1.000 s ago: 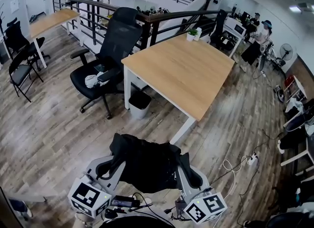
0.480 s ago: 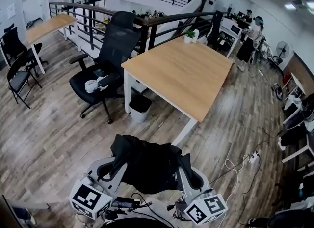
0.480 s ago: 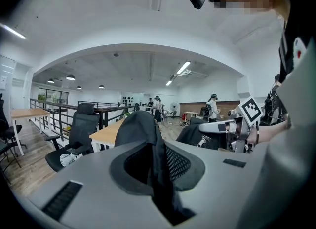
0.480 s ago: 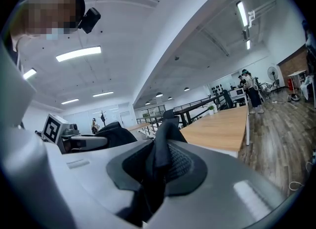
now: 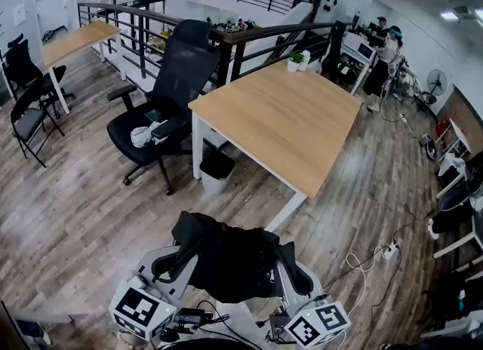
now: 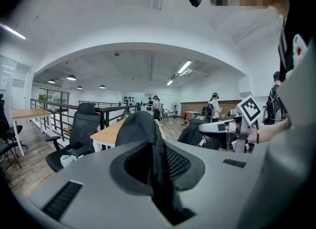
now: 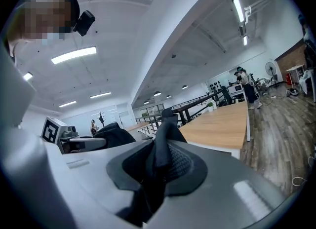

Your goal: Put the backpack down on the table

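A black backpack (image 5: 226,254) hangs above the wooden floor at the bottom of the head view, just short of the near corner of the light wooden table (image 5: 279,115). My left gripper (image 5: 167,264) holds its left side and my right gripper (image 5: 298,274) its right side. In the left gripper view the left gripper (image 6: 155,161) is shut on a fold of black backpack fabric (image 6: 138,129). The right gripper (image 7: 158,166) is likewise shut on a black strap (image 7: 165,129). The backpack's underside is hidden.
A black office chair (image 5: 162,92) with items on its seat stands left of the table, a dark bin (image 5: 217,169) beside the table leg. A potted plant (image 5: 296,60) sits at the table's far edge. Cables and a power strip (image 5: 381,250) lie on the floor at right. People (image 5: 385,43) stand far back.
Both grippers and the backpack have moved a little toward the table, which now sits slightly lower and nearer in the head view. Both grips look unchanged.
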Demonstrator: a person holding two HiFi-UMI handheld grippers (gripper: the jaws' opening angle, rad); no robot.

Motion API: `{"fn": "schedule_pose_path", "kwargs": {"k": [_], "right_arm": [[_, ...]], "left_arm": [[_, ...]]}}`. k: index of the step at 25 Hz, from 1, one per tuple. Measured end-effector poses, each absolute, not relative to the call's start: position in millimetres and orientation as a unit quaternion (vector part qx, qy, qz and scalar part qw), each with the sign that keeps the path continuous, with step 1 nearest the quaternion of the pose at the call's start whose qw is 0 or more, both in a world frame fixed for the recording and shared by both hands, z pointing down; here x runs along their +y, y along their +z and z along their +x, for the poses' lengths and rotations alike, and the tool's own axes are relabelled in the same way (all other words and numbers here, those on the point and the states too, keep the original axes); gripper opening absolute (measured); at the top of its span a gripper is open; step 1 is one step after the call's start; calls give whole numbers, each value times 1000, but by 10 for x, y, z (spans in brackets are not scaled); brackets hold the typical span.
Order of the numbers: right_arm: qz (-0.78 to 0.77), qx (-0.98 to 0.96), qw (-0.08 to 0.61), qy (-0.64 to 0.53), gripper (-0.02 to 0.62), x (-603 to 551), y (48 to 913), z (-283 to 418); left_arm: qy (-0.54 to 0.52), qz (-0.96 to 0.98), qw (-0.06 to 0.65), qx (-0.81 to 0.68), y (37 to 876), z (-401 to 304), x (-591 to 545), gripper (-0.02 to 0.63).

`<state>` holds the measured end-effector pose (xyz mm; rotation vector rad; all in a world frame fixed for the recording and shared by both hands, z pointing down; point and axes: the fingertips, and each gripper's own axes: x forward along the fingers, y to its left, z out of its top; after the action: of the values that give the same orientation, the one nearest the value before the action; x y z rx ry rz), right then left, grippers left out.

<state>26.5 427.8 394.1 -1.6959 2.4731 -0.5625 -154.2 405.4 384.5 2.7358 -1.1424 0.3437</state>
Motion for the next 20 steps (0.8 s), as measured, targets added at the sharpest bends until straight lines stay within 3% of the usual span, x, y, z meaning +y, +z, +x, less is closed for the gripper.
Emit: {"fn": "schedule_pose_path", "kwargs": {"k": [20], "right_arm": [[-497,846,32,-188,71,1860,3855,906]], "left_arm": [[108,885,90,-443,3762,-919,1928,43]]}}
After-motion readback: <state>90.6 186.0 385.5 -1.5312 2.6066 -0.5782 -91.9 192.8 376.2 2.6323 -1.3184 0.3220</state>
